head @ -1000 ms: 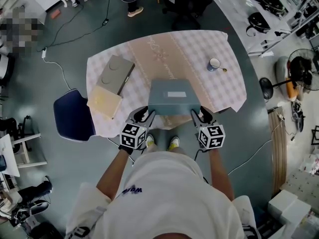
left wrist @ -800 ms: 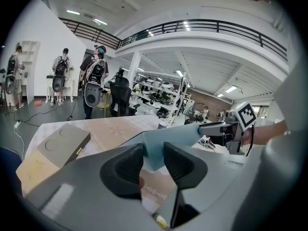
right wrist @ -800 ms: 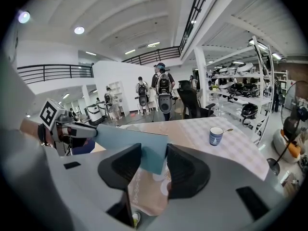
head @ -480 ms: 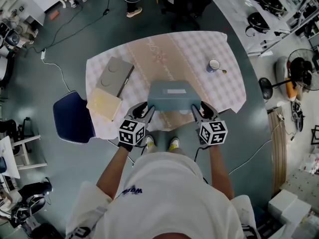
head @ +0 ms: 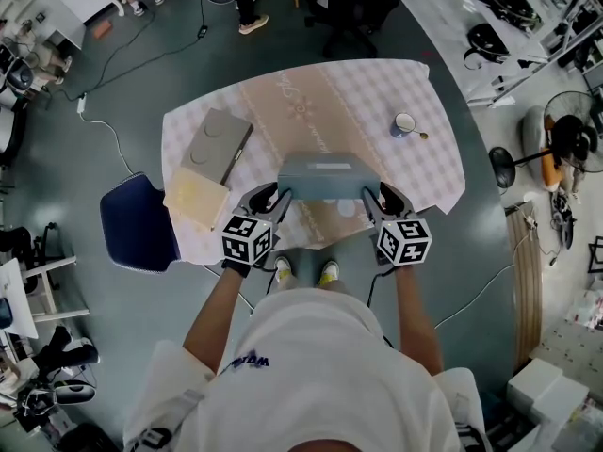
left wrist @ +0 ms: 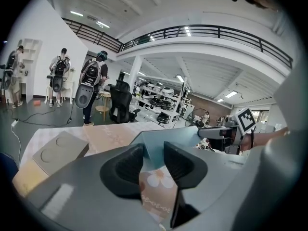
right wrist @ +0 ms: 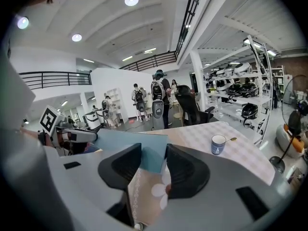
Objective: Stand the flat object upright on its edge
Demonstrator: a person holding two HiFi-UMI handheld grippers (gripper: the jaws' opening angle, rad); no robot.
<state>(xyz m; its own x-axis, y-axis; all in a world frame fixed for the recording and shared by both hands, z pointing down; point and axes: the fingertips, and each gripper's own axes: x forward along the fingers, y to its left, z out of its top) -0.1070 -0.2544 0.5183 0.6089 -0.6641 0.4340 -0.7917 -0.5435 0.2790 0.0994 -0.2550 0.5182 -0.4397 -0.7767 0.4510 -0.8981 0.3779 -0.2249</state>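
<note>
The flat blue-grey box (head: 329, 175) is tipped up on the table (head: 283, 102), its near edge raised and its far edge down on the cloth. My left gripper (head: 273, 200) is shut on the box's near left corner. My right gripper (head: 377, 201) is shut on the near right corner. In the left gripper view the box (left wrist: 175, 141) runs off to the right from between the pads of my left gripper (left wrist: 153, 158). The right gripper view shows the box (right wrist: 127, 146) pinched the same way by my right gripper (right wrist: 153, 163), with the floral cloth below it.
A grey flat case (head: 219, 142) and a pale yellow slab (head: 196, 192) lie at the table's left edge. A blue cup with a spoon (head: 405, 122) stands at the far right. A dark blue chair (head: 139, 219) sits left of the table. People stand far behind.
Both grippers have lifted the box's near edge and carried it away from me, so the box stands steeper and looks shorter from above.
</note>
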